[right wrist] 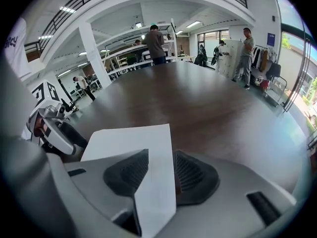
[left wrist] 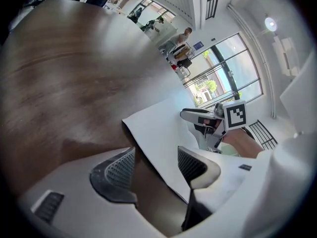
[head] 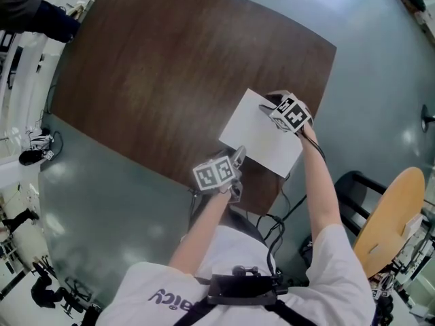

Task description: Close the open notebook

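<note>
Both sets of jaws stand apart, gripping nothing. My left gripper (left wrist: 156, 168) and right gripper (right wrist: 157, 175) straddle opposite edges of the white notebook (head: 262, 133), which lies flat near the table's (head: 170, 66) edge. Next, I reckon: pinch one edge and fold it over.

Notebook (head: 262, 133) on table (head: 170, 80), nr edge by person (head: 238, 277).

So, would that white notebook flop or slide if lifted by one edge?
Probably floppy: the notebook looks sheet-thin, lying flat on the table. Likely light for its size. A push would probably slide it across the smooth wood rather than tip it.
</note>
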`<control>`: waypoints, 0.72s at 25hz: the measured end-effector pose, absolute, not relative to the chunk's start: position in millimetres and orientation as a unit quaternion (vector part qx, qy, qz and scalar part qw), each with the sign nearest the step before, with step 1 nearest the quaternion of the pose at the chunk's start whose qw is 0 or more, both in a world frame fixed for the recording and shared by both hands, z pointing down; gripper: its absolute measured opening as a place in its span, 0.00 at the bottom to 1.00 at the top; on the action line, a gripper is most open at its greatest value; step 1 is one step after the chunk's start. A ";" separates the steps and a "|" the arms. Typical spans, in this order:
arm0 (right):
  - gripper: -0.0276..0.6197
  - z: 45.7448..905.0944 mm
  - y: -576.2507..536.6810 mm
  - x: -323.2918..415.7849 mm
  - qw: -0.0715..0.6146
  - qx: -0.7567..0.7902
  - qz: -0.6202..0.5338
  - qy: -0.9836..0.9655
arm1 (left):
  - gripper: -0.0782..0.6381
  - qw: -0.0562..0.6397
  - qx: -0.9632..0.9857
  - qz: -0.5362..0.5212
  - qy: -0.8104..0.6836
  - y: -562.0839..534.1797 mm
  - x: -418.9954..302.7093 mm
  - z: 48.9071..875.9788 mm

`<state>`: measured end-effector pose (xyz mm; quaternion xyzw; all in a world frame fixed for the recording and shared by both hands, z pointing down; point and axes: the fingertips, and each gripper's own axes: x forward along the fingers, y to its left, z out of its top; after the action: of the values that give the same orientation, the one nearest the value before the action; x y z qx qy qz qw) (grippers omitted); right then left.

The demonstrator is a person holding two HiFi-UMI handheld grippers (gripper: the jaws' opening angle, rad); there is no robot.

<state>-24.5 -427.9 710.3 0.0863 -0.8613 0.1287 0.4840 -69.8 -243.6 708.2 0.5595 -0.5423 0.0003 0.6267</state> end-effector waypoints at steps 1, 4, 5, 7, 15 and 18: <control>0.27 713.2 -427.2 -25.3 0.487 0.085 0.131 -0.860 | 0.44 0.629 0.556 -0.003 -0.544 -244.9 -70.5 709.1; 0.27 719.0 -424.8 -25.9 0.498 0.083 0.129 -0.854 | 0.44 0.635 0.547 -0.017 -0.545 -248.5 -70.4 709.9; 0.27 720.6 -424.8 -26.0 0.501 0.083 0.125 -0.852 | 0.44 0.638 0.545 -0.022 -0.543 -249.4 -70.6 710.0; 0.27 722.7 -426.8 -26.8 0.506 0.084 0.118 -0.851 | 0.44 0.646 0.541 -0.027 -0.539 -250.4 -72.4 711.0; 0.23 720.5 -431.2 -24.8 0.501 0.100 0.131 -0.850 | 0.25 0.645 0.527 -0.012 -0.554 -241.1 -82.3 722.4; 0.18 715.0 -435.5 -23.9 0.484 0.112 0.137 -0.857 | 0.18 0.636 0.538 -0.015 -0.553 -237.6 -84.2 724.9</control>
<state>-23.9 -435.5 715.0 0.1124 -0.8567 0.1372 0.4843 -84.2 -237.6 724.9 0.5378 -0.5531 -0.0146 0.6361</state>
